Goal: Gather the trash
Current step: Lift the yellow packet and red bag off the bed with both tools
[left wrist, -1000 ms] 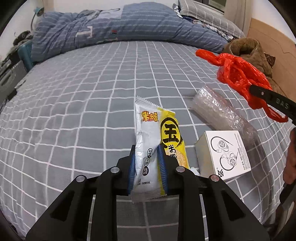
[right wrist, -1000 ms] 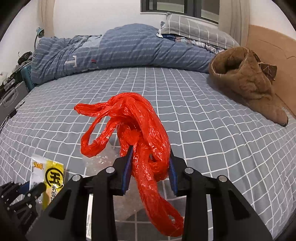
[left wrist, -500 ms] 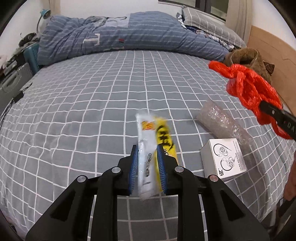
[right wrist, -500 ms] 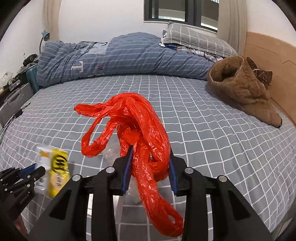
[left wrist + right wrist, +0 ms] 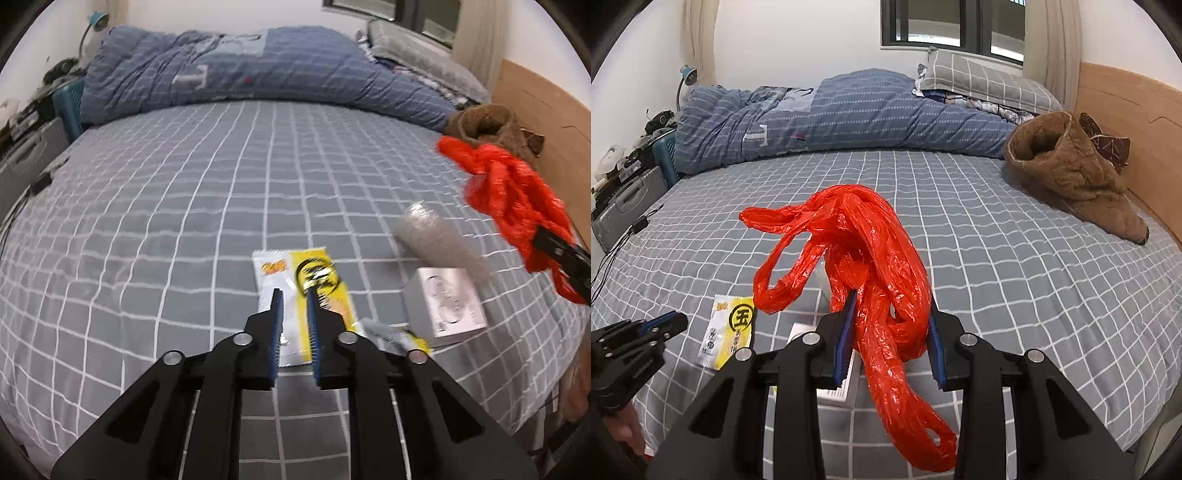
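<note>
The right gripper (image 5: 891,299) clamps a red plastic bag (image 5: 879,258). The bag is thin, glossy and crinkled, twisted into a loose knot of ropy folds. Its handle loops stick out to the left and one long tail hangs below the blue-padded fingers (image 5: 846,332). This gripper points forward and downward over the bed, with the bag held clear above the sheet (image 5: 1015,277).

The left gripper (image 5: 293,291) also tilts downward. Its jaws are drawn almost together with only a narrow slot between the ribbed blue pads, and they clamp nothing. The snack packet (image 5: 273,273) shows through that slot. It is a flat, shiny foil sachet, half white and half yellow, with a black ring logo. In the right wrist view the packet (image 5: 731,328) lies flat on the sheet, just beside the left fingertips but apart from them.

To the right of the packet sits a small white cardboard box (image 5: 447,302) with a line drawing on its lid. A crumpled grey and yellow wrapper (image 5: 391,334) lies at its near corner. Behind the box is a cloudy roll of bubble wrap (image 5: 436,243).

The sheet is soft grey cotton crossed by a white grid. A puffy blue striped quilt (image 5: 849,114) is heaped along the far edge, and a checked grey pillow (image 5: 979,85) lies behind it. A brown fleecy garment (image 5: 1067,173) slumps against the wooden headboard (image 5: 1126,103).
</note>
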Demonstrator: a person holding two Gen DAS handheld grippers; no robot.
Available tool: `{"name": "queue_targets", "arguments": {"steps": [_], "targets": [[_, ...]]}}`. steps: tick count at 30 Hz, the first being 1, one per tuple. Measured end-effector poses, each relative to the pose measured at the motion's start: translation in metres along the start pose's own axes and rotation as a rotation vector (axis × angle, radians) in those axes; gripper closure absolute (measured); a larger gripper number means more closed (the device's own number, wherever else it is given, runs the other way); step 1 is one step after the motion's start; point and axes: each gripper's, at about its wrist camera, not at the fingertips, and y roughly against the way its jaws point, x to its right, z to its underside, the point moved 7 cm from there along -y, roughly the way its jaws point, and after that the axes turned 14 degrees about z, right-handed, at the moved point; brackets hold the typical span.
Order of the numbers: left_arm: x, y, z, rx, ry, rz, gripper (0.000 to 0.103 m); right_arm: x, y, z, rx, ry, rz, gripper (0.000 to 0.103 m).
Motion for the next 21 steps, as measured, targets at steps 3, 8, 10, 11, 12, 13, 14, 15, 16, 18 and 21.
{"name": "queue_targets", "arguments": {"steps": [3,8,10,11,12,13,14,15,16,18,21], "targets": [[-0.003,-0.010,0.003,-0.011,0.005,-0.032,0.046,-0.004,0.001,0.008,-0.020,-0.004,-0.013,0.070],[-0.003,-0.024,0.002,-0.018,0.005,-0.064,0.026,-0.015,-0.001,0.012,-0.030,0.006,-0.031,0.070],[-0.005,-0.031,0.000,-0.028,0.012,-0.073,0.025,-0.017,-0.002,0.012,-0.031,0.008,-0.035,0.070],[-0.006,-0.035,0.000,-0.033,0.021,-0.073,0.024,-0.017,-0.004,0.013,-0.032,0.011,-0.036,0.070],[-0.007,-0.039,0.000,-0.036,0.028,-0.070,0.023,-0.017,-0.005,0.013,-0.032,0.013,-0.037,0.070],[-0.007,-0.044,0.000,-0.043,0.036,-0.064,0.023,-0.017,-0.006,0.014,-0.033,0.015,-0.036,0.070],[-0.007,-0.047,0.000,-0.047,0.037,-0.066,0.023,-0.016,-0.008,0.014,-0.032,0.016,-0.034,0.071],[-0.005,-0.052,0.002,-0.056,0.034,-0.069,0.023,-0.014,-0.010,0.015,-0.033,0.015,-0.033,0.070],[-0.004,-0.057,0.002,-0.064,0.032,-0.073,0.023,-0.013,-0.012,0.015,-0.037,0.013,-0.031,0.070],[-0.003,-0.063,0.004,-0.080,0.031,-0.082,0.023,-0.010,-0.016,0.016,-0.048,0.002,-0.035,0.070],[-0.004,-0.070,0.005,-0.091,0.042,-0.089,0.023,-0.006,-0.019,0.017,-0.053,-0.006,-0.039,0.070]]}}
